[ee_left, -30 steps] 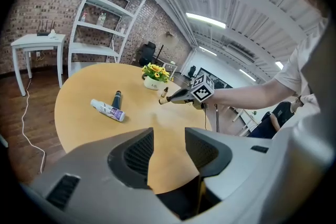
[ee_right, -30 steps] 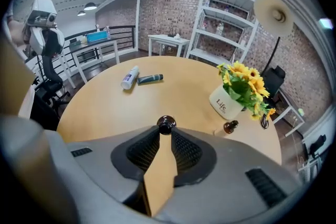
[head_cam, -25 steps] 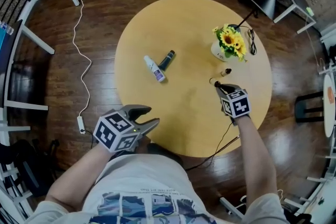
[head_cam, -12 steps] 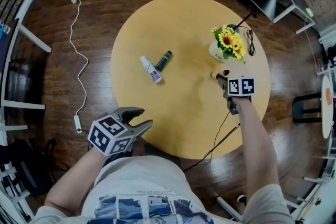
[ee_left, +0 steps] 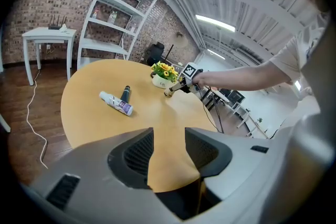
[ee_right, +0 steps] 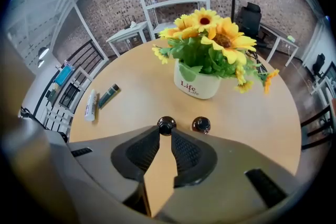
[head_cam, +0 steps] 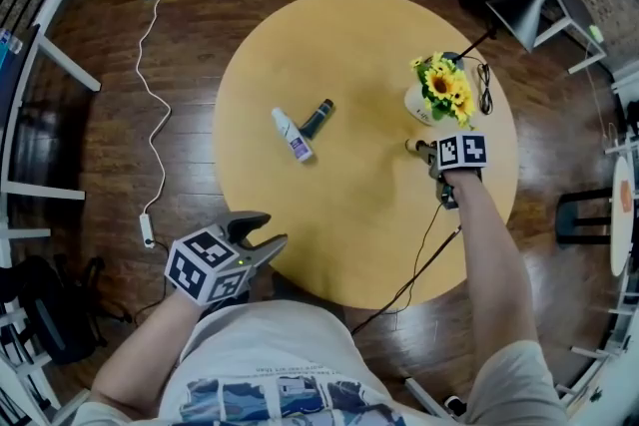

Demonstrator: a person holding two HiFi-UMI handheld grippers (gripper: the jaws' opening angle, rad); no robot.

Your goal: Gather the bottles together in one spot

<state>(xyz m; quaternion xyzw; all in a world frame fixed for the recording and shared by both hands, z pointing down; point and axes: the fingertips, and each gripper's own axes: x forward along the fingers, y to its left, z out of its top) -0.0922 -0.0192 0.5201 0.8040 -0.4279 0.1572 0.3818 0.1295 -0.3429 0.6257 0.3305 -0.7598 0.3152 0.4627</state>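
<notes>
- Idling off the table's near edge: left gripper (head_cam: 266, 234), jaws half apart, empty.
- White bottle (head_cam: 293, 134) and dark bottle (head_cam: 318, 118): lying side by side, left of table centre.
- Right gripper (ee_right: 166, 135): clenched on a vial (ee_right: 166, 126) at its cap; second vial (ee_right: 201, 124) just beside, near the flower pot (head_cam: 421, 103).
- Risk: the tip-only pinch may let the vial slip, or knock its neighbour or the pot.
- Table (head_cam: 349, 35): round, pale wood. Room: dark plank floor, brick wall, white shelves.

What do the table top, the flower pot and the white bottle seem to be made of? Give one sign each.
Table top: probably wood or laminate, pale yellow, smooth and matt, no clear grain.
Flower pot: likely glazed ceramic, white with a soft sheen and printed lettering.
White bottle: probably plastic, opaque, with a purple label.
</notes>
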